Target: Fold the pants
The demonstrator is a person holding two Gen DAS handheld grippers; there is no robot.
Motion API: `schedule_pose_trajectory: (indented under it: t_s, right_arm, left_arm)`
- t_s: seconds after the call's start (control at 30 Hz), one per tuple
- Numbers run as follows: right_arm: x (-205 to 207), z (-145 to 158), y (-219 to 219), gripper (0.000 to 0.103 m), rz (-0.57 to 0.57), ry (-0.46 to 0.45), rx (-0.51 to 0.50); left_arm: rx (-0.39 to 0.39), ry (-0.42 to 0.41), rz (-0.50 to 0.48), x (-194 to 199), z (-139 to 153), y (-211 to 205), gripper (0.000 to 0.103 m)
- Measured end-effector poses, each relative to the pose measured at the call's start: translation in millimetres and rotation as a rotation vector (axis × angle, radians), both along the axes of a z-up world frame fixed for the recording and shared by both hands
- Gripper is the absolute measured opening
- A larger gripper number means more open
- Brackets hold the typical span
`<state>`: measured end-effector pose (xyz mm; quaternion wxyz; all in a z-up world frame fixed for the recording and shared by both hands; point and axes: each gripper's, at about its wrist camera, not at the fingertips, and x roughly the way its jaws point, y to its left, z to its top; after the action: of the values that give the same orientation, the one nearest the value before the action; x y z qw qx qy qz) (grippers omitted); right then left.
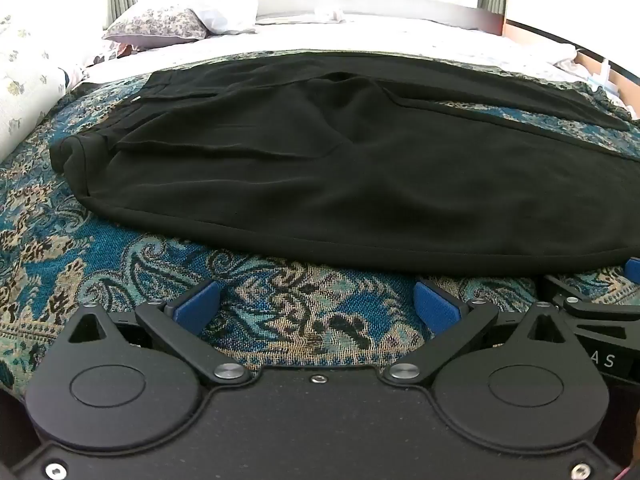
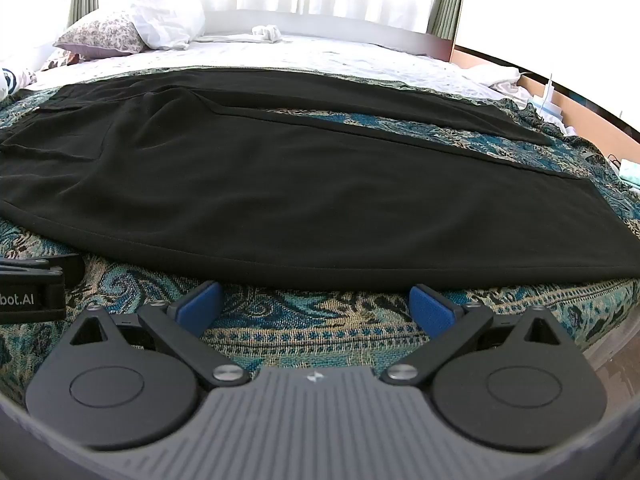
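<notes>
Left wrist view: our left gripper (image 1: 316,308) gapes wide, empty, just short of the black pants (image 1: 320,184) spread on the patterned blanket (image 1: 100,248). Right wrist view: right gripper (image 2: 316,306) equally wide, empty; we should pinch the near edge cleanly, both together.

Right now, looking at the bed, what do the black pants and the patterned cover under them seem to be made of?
The black pants: probably a thin, soft woven or knit fabric with a matte finish; they lie limp, with shallow folds and little shine. The patterned cover: apparently a thick woven textile, jacquard-like; coarse threads show in its blue, beige and black paisley pattern. The exact fibre cannot be told for either.
</notes>
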<state>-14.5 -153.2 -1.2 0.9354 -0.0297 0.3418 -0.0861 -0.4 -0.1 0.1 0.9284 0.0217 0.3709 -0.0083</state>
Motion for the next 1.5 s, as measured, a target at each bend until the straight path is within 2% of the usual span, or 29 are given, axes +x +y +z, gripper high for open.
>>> schedule_pose_trajectory:
  t_s: [1.5]
  right_arm:
    - [-1.4,2.1,-1.0,0.103,0.000,-0.001,-0.002]
  left_arm:
    - [-0.004,0.002,0.000,0.0,0.0,0.2,0.103]
